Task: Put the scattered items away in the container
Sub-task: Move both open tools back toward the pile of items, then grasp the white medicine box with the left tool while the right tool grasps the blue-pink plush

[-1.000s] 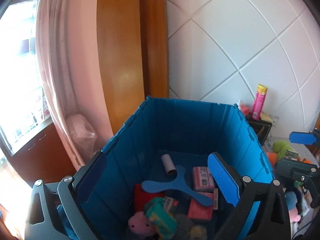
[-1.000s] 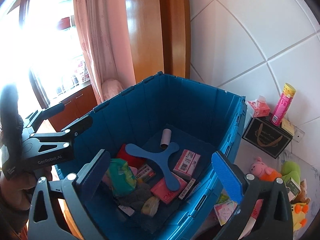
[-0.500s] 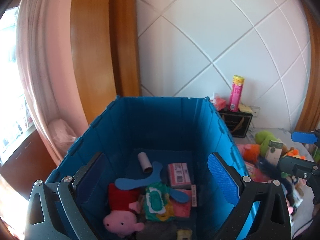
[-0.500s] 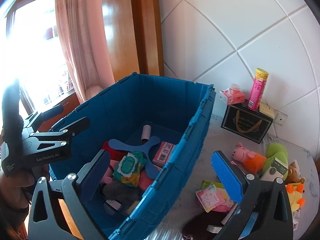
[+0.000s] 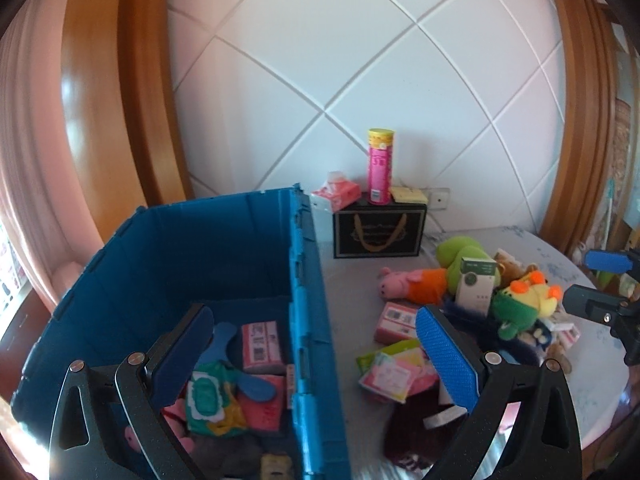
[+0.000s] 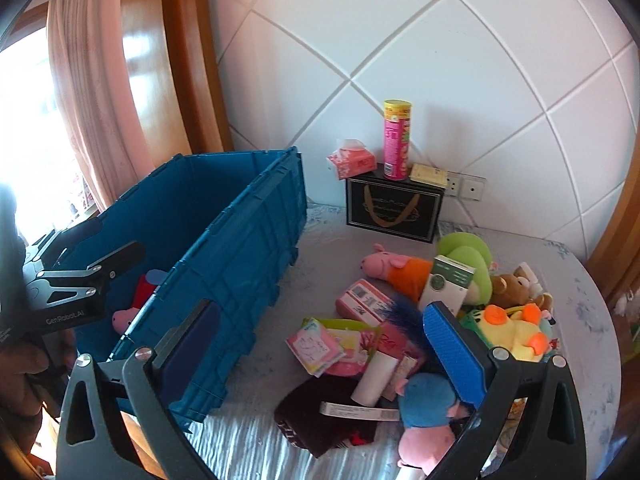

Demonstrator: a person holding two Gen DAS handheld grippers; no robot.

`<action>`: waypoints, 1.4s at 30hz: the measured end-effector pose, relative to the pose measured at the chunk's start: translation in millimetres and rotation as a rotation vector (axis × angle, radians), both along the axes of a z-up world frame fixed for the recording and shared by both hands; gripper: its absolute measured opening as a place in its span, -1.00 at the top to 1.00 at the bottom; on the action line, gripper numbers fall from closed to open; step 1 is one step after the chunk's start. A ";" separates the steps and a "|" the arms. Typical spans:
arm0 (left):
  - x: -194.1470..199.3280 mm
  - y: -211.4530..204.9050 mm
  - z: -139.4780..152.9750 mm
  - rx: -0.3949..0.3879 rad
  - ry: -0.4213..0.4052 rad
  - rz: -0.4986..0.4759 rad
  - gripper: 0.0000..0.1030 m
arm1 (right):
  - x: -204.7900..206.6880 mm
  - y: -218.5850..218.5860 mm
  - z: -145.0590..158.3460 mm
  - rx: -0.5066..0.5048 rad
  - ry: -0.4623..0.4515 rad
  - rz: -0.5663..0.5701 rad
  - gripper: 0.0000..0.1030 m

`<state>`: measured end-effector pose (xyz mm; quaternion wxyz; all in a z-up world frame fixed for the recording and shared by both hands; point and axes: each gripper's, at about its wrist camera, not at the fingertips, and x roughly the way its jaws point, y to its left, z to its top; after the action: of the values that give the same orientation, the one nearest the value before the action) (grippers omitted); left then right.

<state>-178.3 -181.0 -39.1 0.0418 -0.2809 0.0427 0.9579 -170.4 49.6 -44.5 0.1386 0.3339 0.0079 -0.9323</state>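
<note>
Both tools, the left tool point(image 5: 316, 344) and right tool point(image 6: 320, 344), are wide apart, holding nothing. Toys point(image 6: 508, 328) lie piled on the bench point(image 6: 580, 320) beside the blue box point(image 6: 240, 248). Grabbing one may knock the others off.

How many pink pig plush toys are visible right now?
3: one inside the blue crate at, one with an orange body near the black box, one blue-bodied nearest the camera. Others may be buried.

A black gift box point(image 6: 394, 210) stands against the white tiled wall point(image 6: 440, 60), carrying a pink can point(image 6: 396, 140) and tissue pack point(image 6: 352, 159); pink curtain point(image 6: 92, 92) at left.
</note>
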 end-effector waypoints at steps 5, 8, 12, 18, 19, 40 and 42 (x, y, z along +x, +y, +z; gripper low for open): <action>2.0 51.7 -15.9 -0.025 -0.022 -0.052 -0.99 | 7.3 52.8 -12.3 0.009 -0.020 -0.068 -1.00; 4.7 80.0 -31.4 -0.047 -0.029 -0.095 -0.99 | 10.9 82.9 -22.0 0.013 -0.040 -0.106 -1.00; 4.3 110.7 -64.7 -0.091 -0.042 -0.156 -0.99 | 14.1 116.5 -34.3 0.018 -0.070 -0.149 -1.00; 3.0 146.9 -135.2 -0.148 -0.101 -0.266 -0.99 | 14.9 156.1 -65.0 0.035 -0.138 -0.194 -1.00; 1.4 150.6 -148.0 -0.149 -0.118 -0.283 -0.99 | 14.7 162.0 -73.2 0.040 -0.154 -0.202 -1.00; -35.8 199.6 -340.3 -0.156 -0.385 -0.577 -0.24 | 25.9 193.3 -219.0 0.071 -0.451 -0.252 -1.00; -33.3 199.8 -340.9 -0.146 -0.389 -0.596 -0.03 | 24.0 190.1 -227.4 0.067 -0.464 -0.245 -1.00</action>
<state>-211.7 18.8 -379.9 0.3061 -0.4353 0.1823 0.8268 -146.4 239.7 -271.8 0.0118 0.5417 -0.0337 -0.8398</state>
